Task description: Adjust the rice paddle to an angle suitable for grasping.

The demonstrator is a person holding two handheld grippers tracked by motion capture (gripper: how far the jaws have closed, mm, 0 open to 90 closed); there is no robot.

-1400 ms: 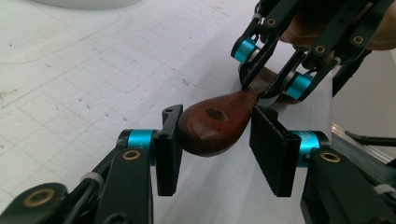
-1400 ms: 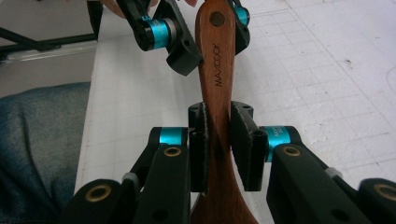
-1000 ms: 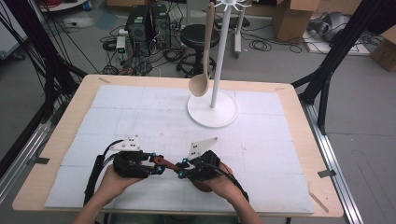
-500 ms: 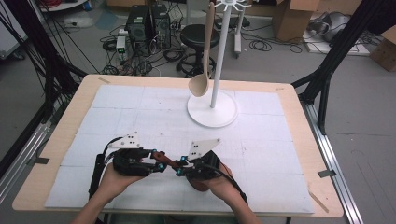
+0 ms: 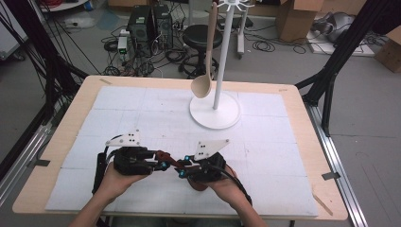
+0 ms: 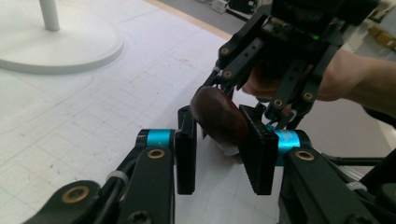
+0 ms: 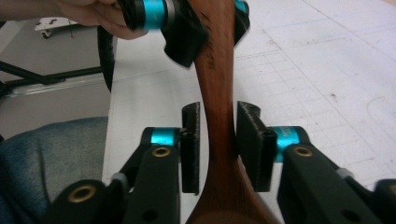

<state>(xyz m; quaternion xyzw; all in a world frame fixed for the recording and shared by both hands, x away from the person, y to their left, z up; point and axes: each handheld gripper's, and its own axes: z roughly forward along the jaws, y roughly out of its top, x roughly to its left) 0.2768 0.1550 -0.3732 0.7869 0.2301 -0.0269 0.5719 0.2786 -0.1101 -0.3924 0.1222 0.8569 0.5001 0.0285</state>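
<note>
A dark brown wooden spoon point(image 5: 168, 159) hangs between the two grippers near the table's front edge. My left gripper point(image 6: 217, 158) is shut on the rounded end of its handle point(image 6: 218, 117); its jaws have just been closing on it. My right gripper point(image 7: 218, 140) straddles the handle point(image 7: 217, 84) near the bowl. Its jaws have just been opening, and a thin gap shows beside each pad. In the high view the left gripper point(image 5: 163, 164) and right gripper point(image 5: 182, 173) point at each other, tips almost meeting. The spoon's bowl lies mostly hidden under the right hand.
A white stand point(image 5: 222, 52) on a round base point(image 5: 215, 113) rises at the table's far middle, with a pale wooden spoon point(image 5: 203, 85) hanging from its top. A white gridded mat point(image 5: 123, 109) covers the wooden table point(image 5: 302, 118). Cables, computers and a stool lie on the floor beyond.
The left gripper has risen slightly with the handle end. The right hand has stayed where it was.
</note>
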